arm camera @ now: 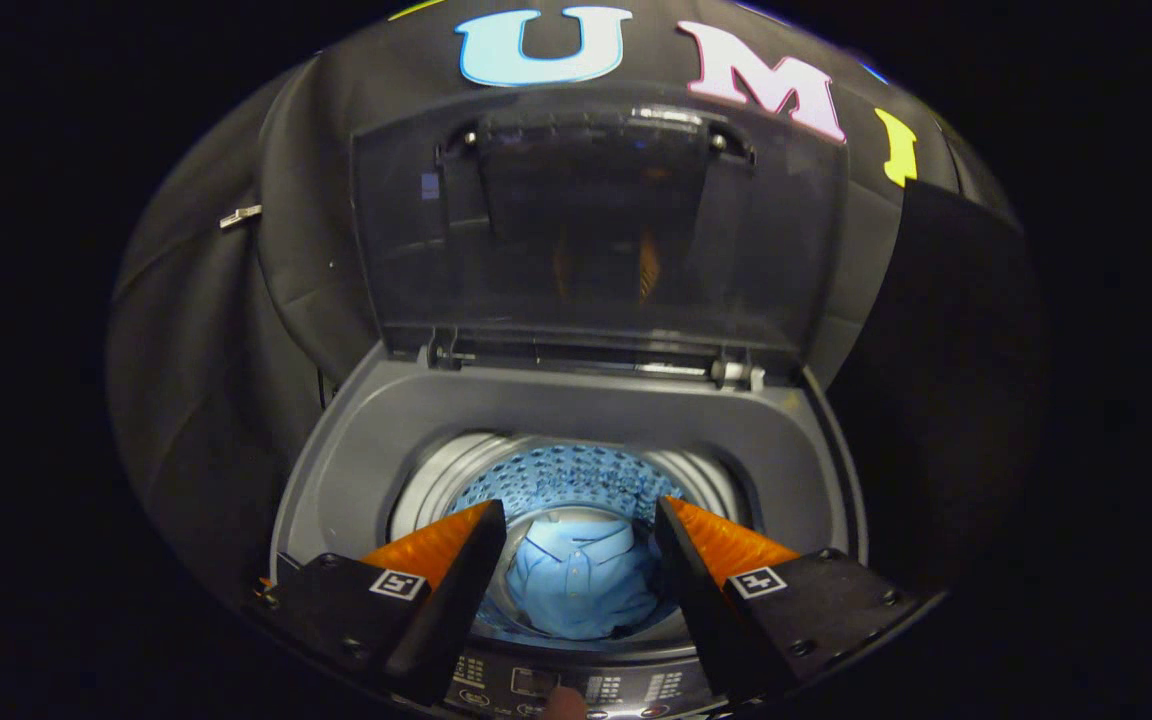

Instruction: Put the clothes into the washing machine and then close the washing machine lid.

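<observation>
A: Gripper view first. What is the claw doing?

B: It hangs over the washer with its fingers spread wide and nothing between them. Both fingertips point down toward the drum.

A: And the clothes?

B: A blue shirt lies at the bottom of the drum, below the claw and in the gap between the fingers, well apart from them. Its collar faces up. I see no other garment in or near the claw.

A: So the first half is done?

B: I judge so, as far as this view tells. The shirt is inside and the claw carries nothing. Whether more clothes wait elsewhere I cannot tell.

A: The lid?

B: The lid stands upright beyond the claw, hinged at the far edge of the opening and leaning back near the wall. It is fully open, so closing it is what is left.

A: What does that call for?

B: Likely a reach up and forward past the drum to the lid's top edge, then a pull toward the panel, which sits just under the fingers on the near side. The wide fingers could hook or push the edge; a grip may not be needed.
</observation>
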{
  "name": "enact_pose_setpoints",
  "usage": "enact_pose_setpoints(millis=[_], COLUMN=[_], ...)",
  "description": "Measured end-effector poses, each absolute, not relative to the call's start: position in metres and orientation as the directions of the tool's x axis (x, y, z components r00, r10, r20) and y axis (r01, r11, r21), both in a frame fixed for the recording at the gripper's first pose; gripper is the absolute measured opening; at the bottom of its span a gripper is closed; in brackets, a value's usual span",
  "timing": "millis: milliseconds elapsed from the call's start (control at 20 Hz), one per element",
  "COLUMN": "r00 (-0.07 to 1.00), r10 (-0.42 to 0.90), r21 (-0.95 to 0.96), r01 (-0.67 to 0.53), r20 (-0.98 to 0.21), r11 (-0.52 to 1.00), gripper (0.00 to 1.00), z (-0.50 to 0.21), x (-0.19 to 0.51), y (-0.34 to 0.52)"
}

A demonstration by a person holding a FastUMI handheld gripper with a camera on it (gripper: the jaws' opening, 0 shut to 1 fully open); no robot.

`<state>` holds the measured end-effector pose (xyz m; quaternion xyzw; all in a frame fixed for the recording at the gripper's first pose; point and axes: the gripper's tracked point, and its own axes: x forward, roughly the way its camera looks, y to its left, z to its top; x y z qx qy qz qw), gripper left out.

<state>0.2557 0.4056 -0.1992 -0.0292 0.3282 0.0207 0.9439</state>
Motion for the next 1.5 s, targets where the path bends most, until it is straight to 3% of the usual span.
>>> enact_pose_setpoints(millis=[650, 1050, 1500], r00=[0.892, 0.920, 0.875], r10=[0.020, 0.020, 0.023], r21=[-0.001, -0.010, 0.062], r01=[-0.023, -0.026, 0.007], r20=[-0.451, -0.391, -0.484], r11=[1.000, 1.000, 0.998], gripper=[0.94, 0.95, 0.95], z=[-0.039, 0.037, 0.008], x=[0.304, 0.381, 0.441], y=[0.399, 0.403, 0.401])
